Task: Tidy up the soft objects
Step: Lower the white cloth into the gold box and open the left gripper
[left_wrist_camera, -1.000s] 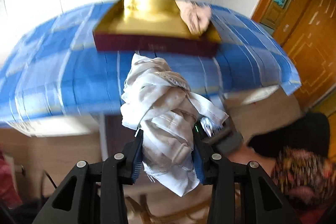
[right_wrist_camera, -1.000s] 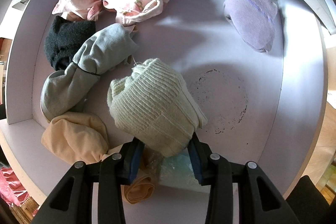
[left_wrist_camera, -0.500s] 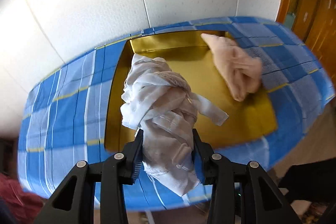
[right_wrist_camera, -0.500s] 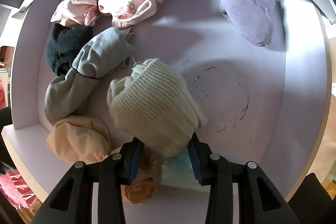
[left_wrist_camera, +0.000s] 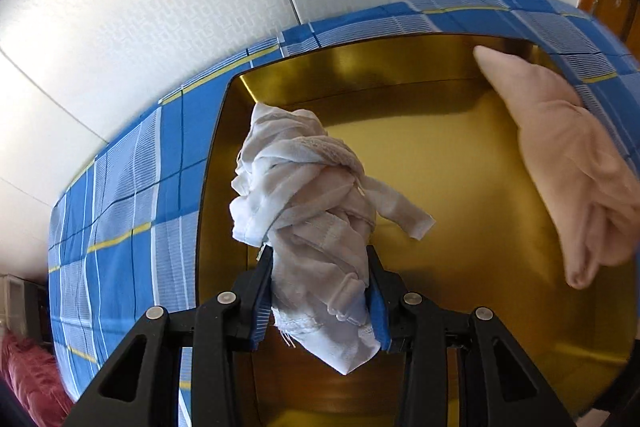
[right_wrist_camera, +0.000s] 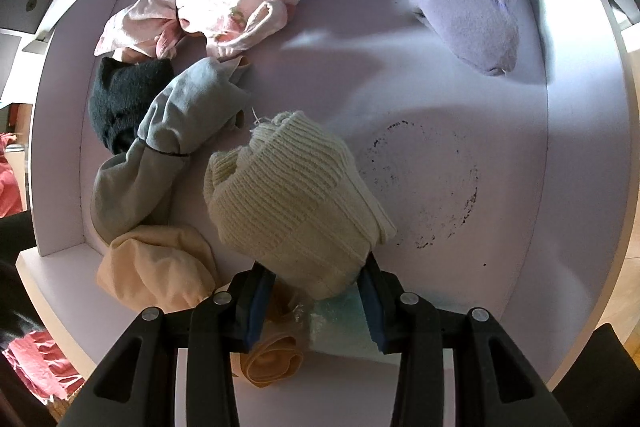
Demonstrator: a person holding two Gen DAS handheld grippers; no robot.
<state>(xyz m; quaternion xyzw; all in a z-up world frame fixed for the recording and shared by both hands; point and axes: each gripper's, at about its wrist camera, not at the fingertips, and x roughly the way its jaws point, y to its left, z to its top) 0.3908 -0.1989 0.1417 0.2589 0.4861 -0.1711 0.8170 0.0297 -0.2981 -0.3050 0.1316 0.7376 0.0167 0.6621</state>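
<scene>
The left gripper (left_wrist_camera: 320, 291) is clamping a white cloth bundle (left_wrist_camera: 308, 211) between its fingers, hanging over the gold box (left_wrist_camera: 460, 163), where one pink cloth (left_wrist_camera: 560, 155) is already lying ahead and to the right. The right gripper (right_wrist_camera: 316, 303) is gripping a cream knitted sock (right_wrist_camera: 288, 203) above the white drawer (right_wrist_camera: 560, 167); the rolled socks and cloths ahead and left of its fingers are still waiting, so sorting appears barely begun.
</scene>
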